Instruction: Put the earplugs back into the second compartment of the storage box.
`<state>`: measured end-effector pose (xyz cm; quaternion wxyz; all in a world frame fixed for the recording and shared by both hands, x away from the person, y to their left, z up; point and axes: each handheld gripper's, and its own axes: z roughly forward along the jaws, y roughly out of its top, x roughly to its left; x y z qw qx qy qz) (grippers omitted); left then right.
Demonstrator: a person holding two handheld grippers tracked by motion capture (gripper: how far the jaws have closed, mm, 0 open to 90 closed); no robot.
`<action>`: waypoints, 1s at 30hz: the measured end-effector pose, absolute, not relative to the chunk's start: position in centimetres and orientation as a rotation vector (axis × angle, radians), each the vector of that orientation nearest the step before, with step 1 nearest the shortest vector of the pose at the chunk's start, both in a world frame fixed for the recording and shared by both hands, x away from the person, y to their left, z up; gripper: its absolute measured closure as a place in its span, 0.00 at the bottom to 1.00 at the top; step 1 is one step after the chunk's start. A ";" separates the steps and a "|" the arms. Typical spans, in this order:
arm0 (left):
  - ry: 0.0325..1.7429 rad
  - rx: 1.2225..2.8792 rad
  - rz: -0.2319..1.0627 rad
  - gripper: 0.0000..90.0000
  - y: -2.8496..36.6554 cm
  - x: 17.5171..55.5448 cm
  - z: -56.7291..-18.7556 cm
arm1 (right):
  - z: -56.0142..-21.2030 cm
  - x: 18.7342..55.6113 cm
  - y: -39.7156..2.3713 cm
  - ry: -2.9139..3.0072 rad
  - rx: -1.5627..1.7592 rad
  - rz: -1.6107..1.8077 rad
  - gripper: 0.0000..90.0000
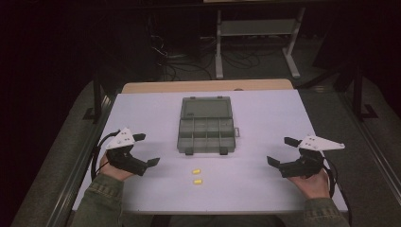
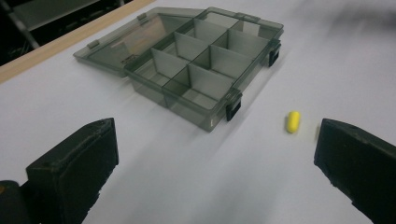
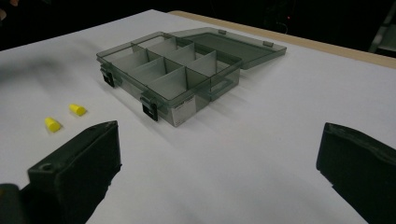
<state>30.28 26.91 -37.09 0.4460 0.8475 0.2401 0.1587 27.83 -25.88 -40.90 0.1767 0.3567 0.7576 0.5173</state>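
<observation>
Compartments of the organizer box are exposed, its lid laid back flat, presumably so that the two yellow earplugs just before its latched front can be dropped in. The earplugs are flanked by the left hand-held gripper and right hand-held gripper, both held wide open and empty above the table, well apart from them.

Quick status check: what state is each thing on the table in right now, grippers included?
Organizer box: open, lid laid flat behind it, compartments look empty.
Latches: undone, at the box's front wall.
Far yellow earplug: lying loose on the table, in front of the box.
Near yellow earplug: lying loose, beside the other, apart from it.
Left gripper: open, holding nothing.
Right gripper: open, holding nothing.
</observation>
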 end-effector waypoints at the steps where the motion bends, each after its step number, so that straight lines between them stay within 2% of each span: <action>1: 0.587 2.105 0.391 0.00 26.7 30.3 -37.0 | -40.9 27.8 -25.9 2.144 1.011 1.465 0.00; 18: 0.493 2.220 0.322 0.00 23.0 31.6 -36.5 | -41.0 27.9 -25.8 2.161 1.008 1.468 0.00; 30: 0.428 2.292 0.254 0.00 20.7 32.4 -37.5 | -41.0 27.8 -25.8 2.166 1.003 1.472 0.00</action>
